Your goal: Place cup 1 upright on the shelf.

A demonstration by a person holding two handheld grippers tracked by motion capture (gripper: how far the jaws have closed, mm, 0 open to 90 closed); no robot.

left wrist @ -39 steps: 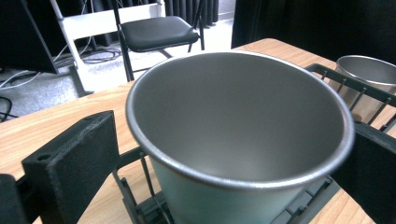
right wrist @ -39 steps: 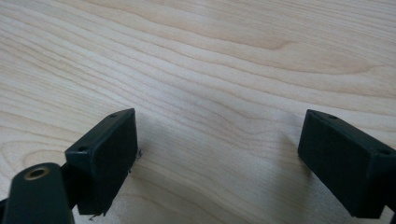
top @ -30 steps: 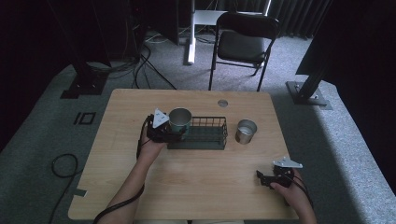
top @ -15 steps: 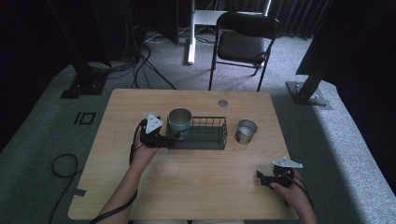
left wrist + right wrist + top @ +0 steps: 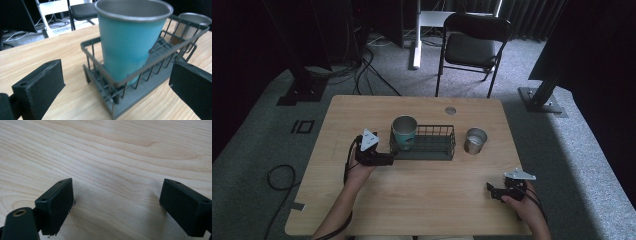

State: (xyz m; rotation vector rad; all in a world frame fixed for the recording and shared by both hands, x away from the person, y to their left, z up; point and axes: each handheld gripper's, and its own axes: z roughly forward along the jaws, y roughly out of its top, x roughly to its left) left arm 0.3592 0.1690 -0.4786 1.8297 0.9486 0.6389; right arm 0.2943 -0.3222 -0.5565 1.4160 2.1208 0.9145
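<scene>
since a second ago you've drawn your left gripper [image 5: 384,159] back off the teal cup [image 5: 405,132], and the cup now stands upright in the left end of the wire basket [image 5: 437,150]; your right gripper [image 5: 492,191] hasn't shifted. the left gripper's jaws are spread wide with nothing between them, its tips just short of the basket's left end, not touching it as far as the left gripper view shows. there the cup [image 5: 130,40] stands inside the basket [image 5: 120,85] with the jaws well apart on either side of the frame. your right gripper sits well to the front right of the basket, low over the bare table [image 5: 427,200]; in the right gripper view its jaws are wide apart over plain wood [image 5: 112,157], holding nothing. counted: two cups, one teal in the basket and one bare steel cup [image 5: 475,140] just beside the basket's right end; one basket; two grippers. a small round fitting [image 5: 450,110] lies behind the basket. the teal cup's base is partly screened by the wires, and the steel cup [image 5: 190,23] is half hidden behind the basket in the left gripper view.
</scene>
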